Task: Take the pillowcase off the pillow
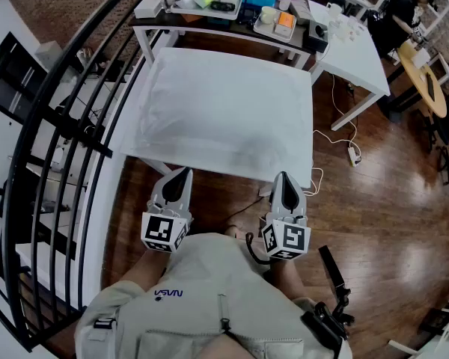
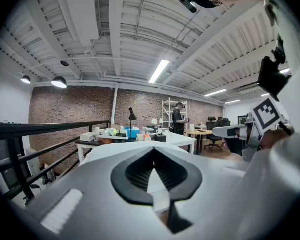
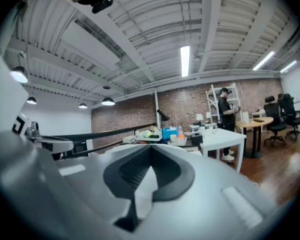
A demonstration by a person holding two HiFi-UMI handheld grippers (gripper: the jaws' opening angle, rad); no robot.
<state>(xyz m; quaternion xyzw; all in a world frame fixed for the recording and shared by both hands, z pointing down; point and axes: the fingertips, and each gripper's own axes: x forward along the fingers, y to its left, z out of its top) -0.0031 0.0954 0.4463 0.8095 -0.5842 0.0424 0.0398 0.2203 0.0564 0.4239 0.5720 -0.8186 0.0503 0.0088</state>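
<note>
A white pillow in its pillowcase [image 1: 224,111] lies flat on a white table [image 1: 129,142] in front of me. My left gripper [image 1: 185,172] and right gripper [image 1: 283,176] hover side by side just short of the table's near edge, close to my body, both pointing at the pillow. Both are shut with nothing between the jaws. In the left gripper view the closed jaws [image 2: 154,149] point level over the pillow [image 2: 115,153]. The right gripper view shows its own jaws [image 3: 151,146] closed the same way.
A black railing [image 1: 75,126] runs along the left. Behind the pillow stands a cluttered table [image 1: 217,6] with boxes, and a white table [image 1: 352,51] to its right. A power strip with cable [image 1: 352,154] lies on the wooden floor. A person [image 1: 400,13] stands at the back right.
</note>
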